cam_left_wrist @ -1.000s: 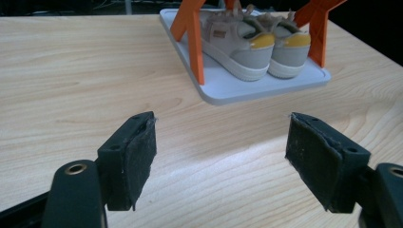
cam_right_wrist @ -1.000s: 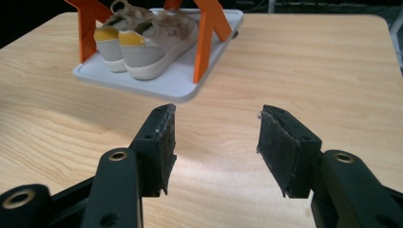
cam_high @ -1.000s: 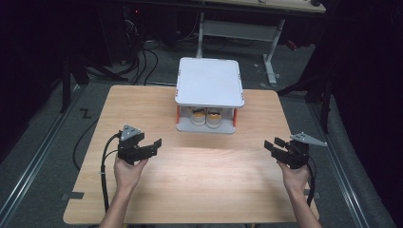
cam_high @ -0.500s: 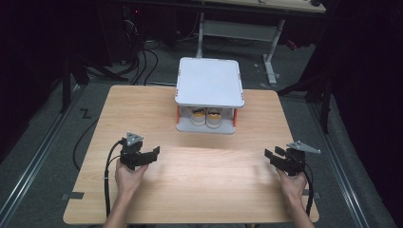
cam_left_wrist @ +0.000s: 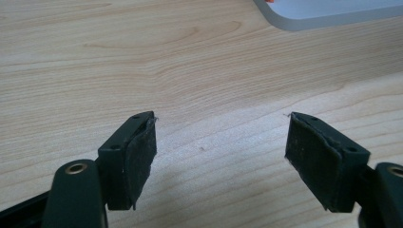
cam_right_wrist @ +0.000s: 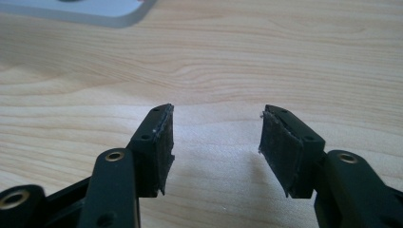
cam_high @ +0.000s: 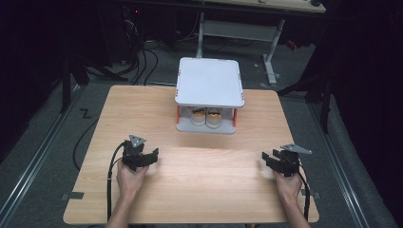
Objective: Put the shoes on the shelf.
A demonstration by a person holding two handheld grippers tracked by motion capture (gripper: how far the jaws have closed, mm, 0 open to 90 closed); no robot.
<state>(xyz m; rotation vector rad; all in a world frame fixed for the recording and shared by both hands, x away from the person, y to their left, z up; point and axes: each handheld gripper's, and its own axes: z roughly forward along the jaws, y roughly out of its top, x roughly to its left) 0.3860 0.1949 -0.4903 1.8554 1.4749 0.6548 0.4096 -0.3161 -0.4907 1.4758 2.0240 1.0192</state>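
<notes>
Near the front edge of the table (cam_high: pixel 190 199), well apart from the white rack (cam_high: pixel 209 88) that stands at the far middle, both hands rest low. The left gripper (cam_high: pixel 153 156) has its jaws spread wide with nothing between them; the right gripper (cam_high: pixel 266 161) is also parted and empty, its jaws having just been opening a little. The pair of shoes (cam_high: pixel 206 116) sits under the rack's top shelf. To reach it well, I think both tools should go forward low and level, staying open until they flank the shoes.

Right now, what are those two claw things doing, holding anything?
Left gripper: open, holding nothing, just above the table.
Right gripper: open, its jaws have just been opening, nothing between them.
</notes>
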